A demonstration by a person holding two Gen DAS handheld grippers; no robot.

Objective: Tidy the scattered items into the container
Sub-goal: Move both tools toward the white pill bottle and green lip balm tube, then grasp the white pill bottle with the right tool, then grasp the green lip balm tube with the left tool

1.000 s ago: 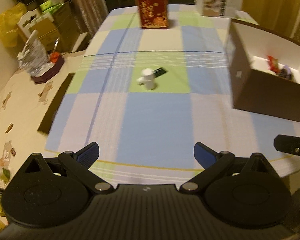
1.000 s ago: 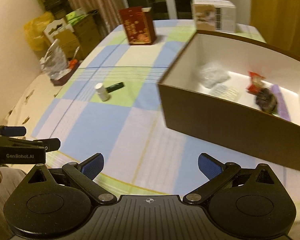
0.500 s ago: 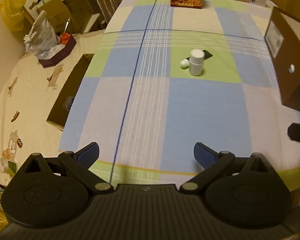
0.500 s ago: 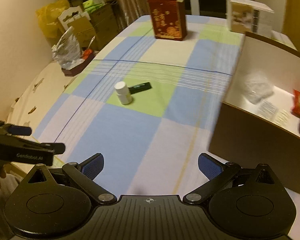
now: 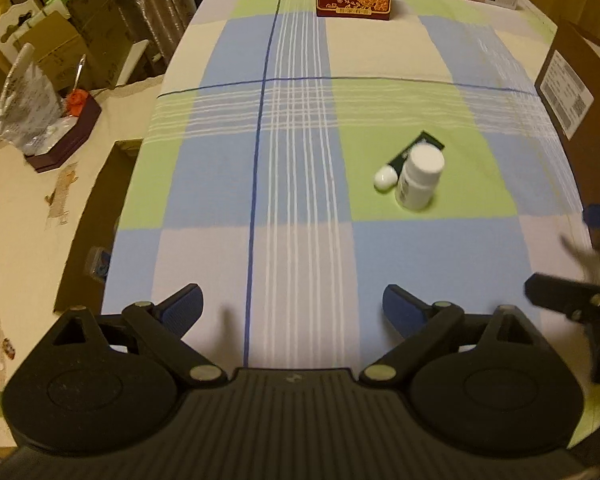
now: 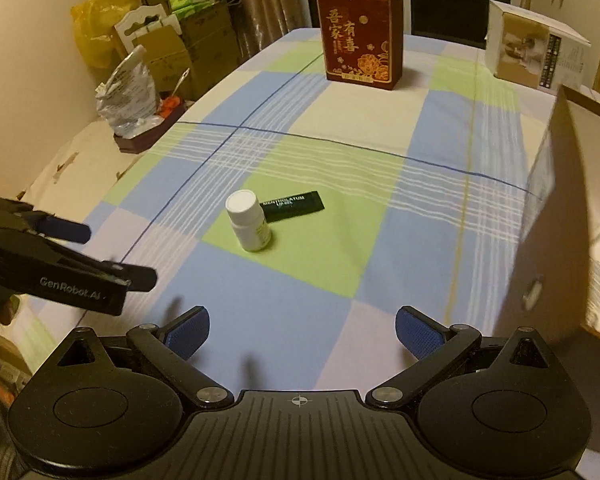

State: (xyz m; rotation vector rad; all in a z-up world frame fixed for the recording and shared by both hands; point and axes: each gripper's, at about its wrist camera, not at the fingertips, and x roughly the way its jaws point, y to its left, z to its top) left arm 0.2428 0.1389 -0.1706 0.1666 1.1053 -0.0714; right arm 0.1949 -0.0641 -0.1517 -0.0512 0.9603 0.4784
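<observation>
Standing upright on a green square of the checked cloth, the white pill bottle (image 6: pixel 249 221) has a white cap and a pale label whose print is too small to read. Touching it on the far right side lies a flat black box (image 6: pixel 293 205) printed "MENTHOLATUM" in light letters. In the left wrist view a small white rounded object (image 5: pixel 385 177) lies just beside the bottle on its left; what it is cannot be told.

The brown cardboard box (image 6: pixel 556 216), the container, stands at the right edge of the worktop (image 6: pixel 340 280), well apart from the bottle. A white printed label (image 5: pixel 566 100) is fixed to its outer wall; the text is illegible.

At the far end stands a red carton (image 6: pixel 358 56) with gold Chinese characters and flower motifs, and to its right a white carton (image 6: pixel 534 54) with a barcode strip.

The left tool (image 5: pixel 292 306) is spread wide and holds nothing. Its body, seen in the right wrist view, reads "GenRobot.AI". The right tool (image 6: pixel 302 330) is also spread wide and empty. Both hover over the near edge of the worktop.
</observation>
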